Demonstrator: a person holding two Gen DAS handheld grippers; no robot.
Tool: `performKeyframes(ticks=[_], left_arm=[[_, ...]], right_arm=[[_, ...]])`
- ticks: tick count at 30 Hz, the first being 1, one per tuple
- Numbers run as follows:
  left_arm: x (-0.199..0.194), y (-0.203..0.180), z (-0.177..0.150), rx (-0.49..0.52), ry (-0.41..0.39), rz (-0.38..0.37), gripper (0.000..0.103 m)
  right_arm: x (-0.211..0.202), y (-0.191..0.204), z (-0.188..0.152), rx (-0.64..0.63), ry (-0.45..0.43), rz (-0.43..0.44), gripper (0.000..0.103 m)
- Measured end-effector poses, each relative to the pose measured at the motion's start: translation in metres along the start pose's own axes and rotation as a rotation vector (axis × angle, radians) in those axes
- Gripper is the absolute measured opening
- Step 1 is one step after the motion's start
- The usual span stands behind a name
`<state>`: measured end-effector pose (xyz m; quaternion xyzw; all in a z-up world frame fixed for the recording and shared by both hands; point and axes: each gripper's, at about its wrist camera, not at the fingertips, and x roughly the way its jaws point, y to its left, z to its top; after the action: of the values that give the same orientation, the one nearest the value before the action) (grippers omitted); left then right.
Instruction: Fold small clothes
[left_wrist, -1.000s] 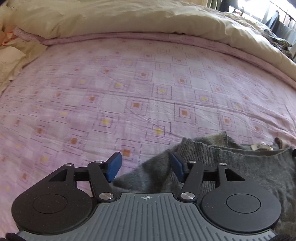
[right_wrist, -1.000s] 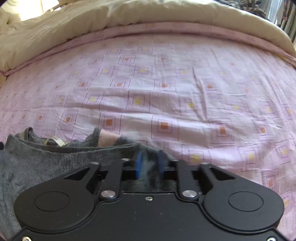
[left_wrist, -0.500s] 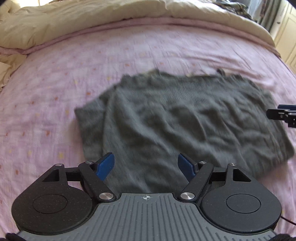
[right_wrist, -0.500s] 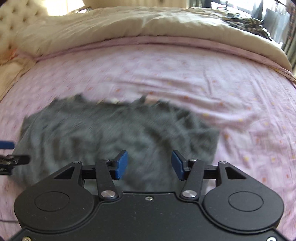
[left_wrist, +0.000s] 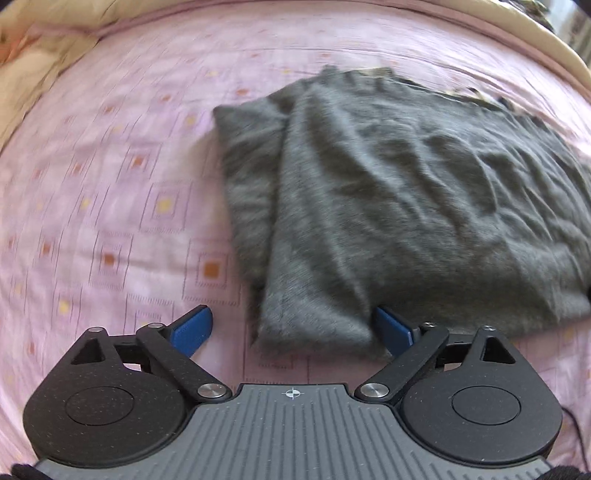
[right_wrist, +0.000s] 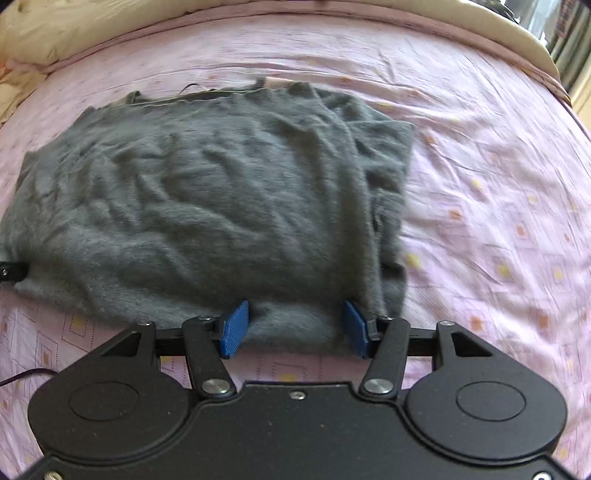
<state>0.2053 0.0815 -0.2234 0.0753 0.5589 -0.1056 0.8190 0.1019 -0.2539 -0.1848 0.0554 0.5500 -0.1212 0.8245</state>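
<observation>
A grey knitted sweater (left_wrist: 406, 192) lies folded flat on the pink patterned bedsheet (left_wrist: 110, 184), its sleeve tucked in along the left edge. My left gripper (left_wrist: 293, 330) stands open at the sweater's near left corner, which lies between the blue fingers. In the right wrist view the same sweater (right_wrist: 207, 199) spreads across the sheet, neckline at the far edge. My right gripper (right_wrist: 295, 326) is open at the near right hem, blue pads on either side of the cloth edge. The left gripper's tip (right_wrist: 11, 273) peeks in at the left border.
A cream duvet (right_wrist: 110, 26) is bunched along the far side of the bed. Open pink sheet (right_wrist: 498, 221) stretches right of the sweater and left of it (left_wrist: 74, 258). A thin black cable (right_wrist: 22, 376) trails at the lower left of the right wrist view.
Both grippers pulled back from the sweater's far collar edge to its near hem. The right gripper, shut on the cloth a second ago, let go and opened. The sweater now lies folded over.
</observation>
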Motion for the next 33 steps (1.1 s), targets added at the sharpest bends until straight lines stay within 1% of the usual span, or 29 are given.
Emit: performKeyframes(ticks=[5,8,11,14,16,17,18,19,20,21,28,31,32,33], left_arm=[[-0.007,-0.001,-0.007,-0.024,0.009,0.001,0.094],[-0.009,-0.001,-0.017,-0.049,0.039,-0.008,0.094],[-0.007,-0.004,-0.031,-0.049,0.085,-0.010,0.094],[-0.010,-0.011,-0.045,0.008,0.067,0.012,0.096],[-0.011,-0.013,-0.050,0.005,0.071,0.013,0.097],[-0.011,-0.013,-0.052,-0.003,0.071,0.016,0.098],[-0.010,-0.013,-0.053,-0.013,0.074,0.019,0.103],[-0.008,-0.012,-0.053,-0.024,0.083,0.019,0.103],[-0.008,-0.013,-0.054,-0.033,0.079,0.021,0.103],[-0.007,-0.013,-0.055,-0.032,0.079,0.023,0.103],[-0.006,-0.012,-0.057,-0.040,0.074,0.029,0.103],[-0.007,-0.016,-0.052,-0.057,0.130,0.027,0.102],[-0.008,-0.017,-0.045,-0.065,0.150,0.027,0.100],[-0.011,-0.018,-0.041,-0.073,0.153,0.026,0.093]], right_arm=[[-0.011,-0.012,0.000,0.070,-0.012,0.039,0.065],[-0.018,-0.022,-0.007,0.146,-0.018,0.074,0.075],[-0.021,-0.029,-0.020,0.185,0.008,0.085,0.076],[-0.019,-0.037,-0.034,0.208,0.051,0.089,0.077],[-0.016,-0.043,-0.042,0.238,0.079,0.093,0.079],[-0.015,-0.047,-0.046,0.254,0.088,0.100,0.082],[-0.014,-0.049,-0.049,0.261,0.081,0.109,0.085],[-0.015,-0.049,-0.052,0.259,0.068,0.119,0.089],[-0.014,-0.050,-0.053,0.254,0.066,0.128,0.097],[-0.013,-0.049,-0.054,0.250,0.069,0.135,0.102],[-0.011,-0.044,-0.058,0.192,0.037,0.133,0.103],[-0.013,-0.045,-0.061,0.178,0.015,0.146,0.103],[-0.014,-0.046,-0.062,0.176,0.009,0.154,0.103],[-0.017,-0.048,-0.064,0.176,0.005,0.165,0.103]])
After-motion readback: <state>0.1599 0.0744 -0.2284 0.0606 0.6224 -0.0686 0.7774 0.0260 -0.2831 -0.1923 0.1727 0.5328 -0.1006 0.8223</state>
